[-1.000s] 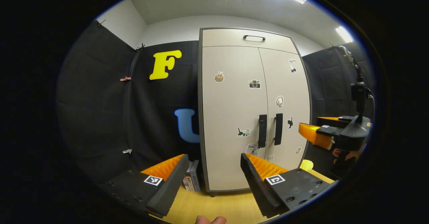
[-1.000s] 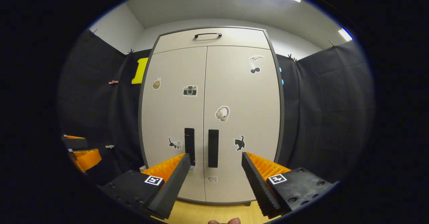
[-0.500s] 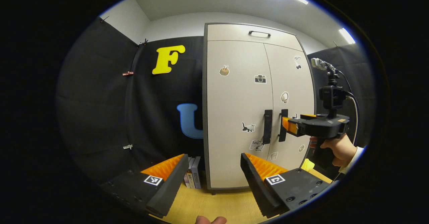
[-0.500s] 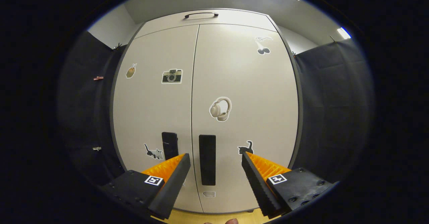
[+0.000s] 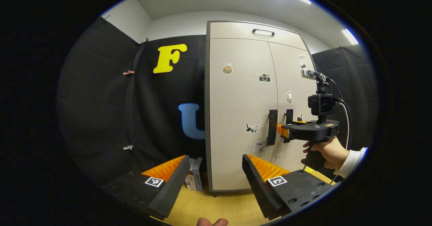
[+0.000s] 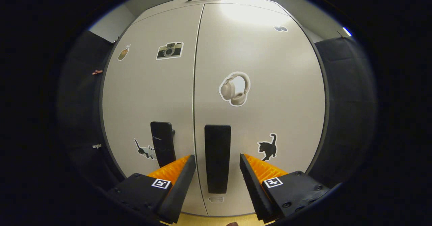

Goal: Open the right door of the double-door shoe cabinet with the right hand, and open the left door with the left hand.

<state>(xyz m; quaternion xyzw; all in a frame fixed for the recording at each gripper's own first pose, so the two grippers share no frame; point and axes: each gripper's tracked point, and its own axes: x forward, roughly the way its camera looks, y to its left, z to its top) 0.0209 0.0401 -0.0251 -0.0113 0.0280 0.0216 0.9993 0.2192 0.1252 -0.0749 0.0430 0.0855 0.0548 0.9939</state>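
Right tongs (image 6: pixel 216 172) spread, level, straddling right door handle (image 6: pixel 217 158) without contact; left tongs (image 5: pixel 216 175) spread, well back from it.

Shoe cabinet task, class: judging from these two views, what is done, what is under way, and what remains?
Done: nothing; both doors sit flush, the right door and left door shut. Under way: the right gripper is open, its fingers on either side of the right handle but not yet pressing it. Left: grip and pull that door, then bring the left gripper, open and far back, to the left handle.
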